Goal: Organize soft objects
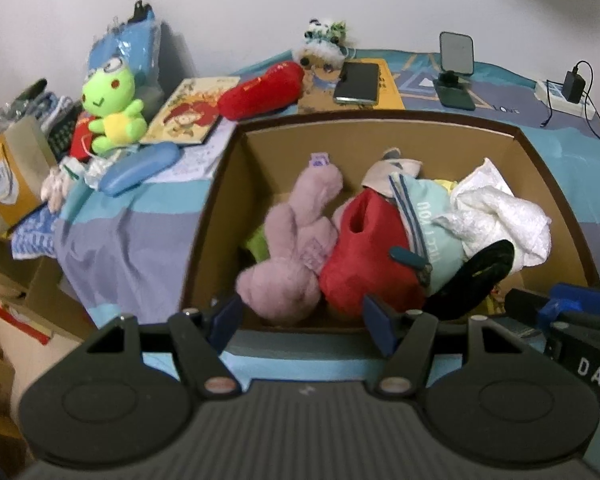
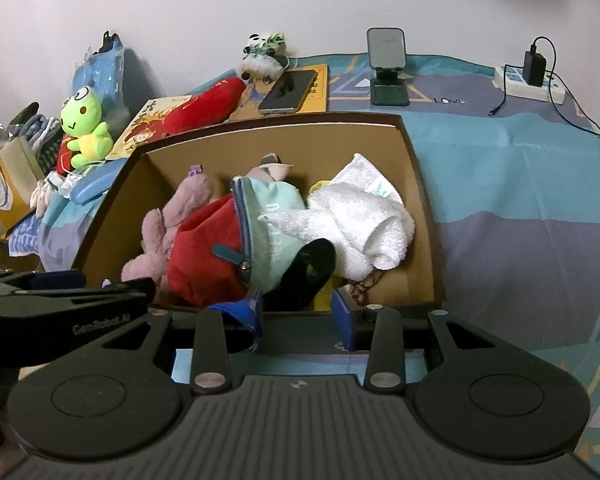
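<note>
Bed cover [image 2: 520, 184]: bare lower right. Cardboard box [image 2: 428, 216]: centre, crammed. Left gripper [image 1: 302, 320], right gripper [image 2: 298, 314]: near rim, jaws spread, empty.

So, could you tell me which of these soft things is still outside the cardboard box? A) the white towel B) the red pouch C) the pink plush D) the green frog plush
D: the green frog plush sits on the bed to the left of the cardboard box, while the other three lie inside it.
</note>
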Demonstrator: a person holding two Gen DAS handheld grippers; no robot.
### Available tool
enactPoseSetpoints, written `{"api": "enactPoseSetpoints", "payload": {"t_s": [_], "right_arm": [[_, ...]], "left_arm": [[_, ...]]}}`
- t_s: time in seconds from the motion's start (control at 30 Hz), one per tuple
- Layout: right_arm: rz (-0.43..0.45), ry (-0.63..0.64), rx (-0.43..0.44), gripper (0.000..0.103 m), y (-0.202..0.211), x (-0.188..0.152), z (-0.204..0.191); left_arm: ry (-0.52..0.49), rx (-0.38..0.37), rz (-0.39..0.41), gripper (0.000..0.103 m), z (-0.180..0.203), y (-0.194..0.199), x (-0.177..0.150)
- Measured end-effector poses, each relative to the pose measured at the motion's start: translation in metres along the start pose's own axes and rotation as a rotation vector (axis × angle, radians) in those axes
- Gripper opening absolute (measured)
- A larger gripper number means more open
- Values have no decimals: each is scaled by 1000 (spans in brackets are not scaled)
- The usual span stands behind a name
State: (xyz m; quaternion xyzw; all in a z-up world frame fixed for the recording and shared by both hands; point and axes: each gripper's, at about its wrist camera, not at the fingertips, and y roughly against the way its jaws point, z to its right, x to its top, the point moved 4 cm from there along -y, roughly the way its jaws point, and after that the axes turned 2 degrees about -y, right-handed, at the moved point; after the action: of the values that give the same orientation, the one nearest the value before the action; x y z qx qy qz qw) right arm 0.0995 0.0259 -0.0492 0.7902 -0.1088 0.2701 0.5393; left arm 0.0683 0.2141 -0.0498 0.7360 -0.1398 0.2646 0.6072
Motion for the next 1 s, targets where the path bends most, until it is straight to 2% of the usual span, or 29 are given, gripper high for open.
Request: {"api": "enactPoseSetpoints", "payload": {"t_s": [0.3,0.7,1.0], "right_arm": [[-1,-40,0,22,5,1,13],[1,-78,-25,22,6,-3,13],[-48,-99,-25,22,-2,-23,13]], "left_arm": [[-44,-19,18,66,20,4,5],[-79,-64,30,66,21,8,7],[-95,-65,10,66,20,7,-8]]}}
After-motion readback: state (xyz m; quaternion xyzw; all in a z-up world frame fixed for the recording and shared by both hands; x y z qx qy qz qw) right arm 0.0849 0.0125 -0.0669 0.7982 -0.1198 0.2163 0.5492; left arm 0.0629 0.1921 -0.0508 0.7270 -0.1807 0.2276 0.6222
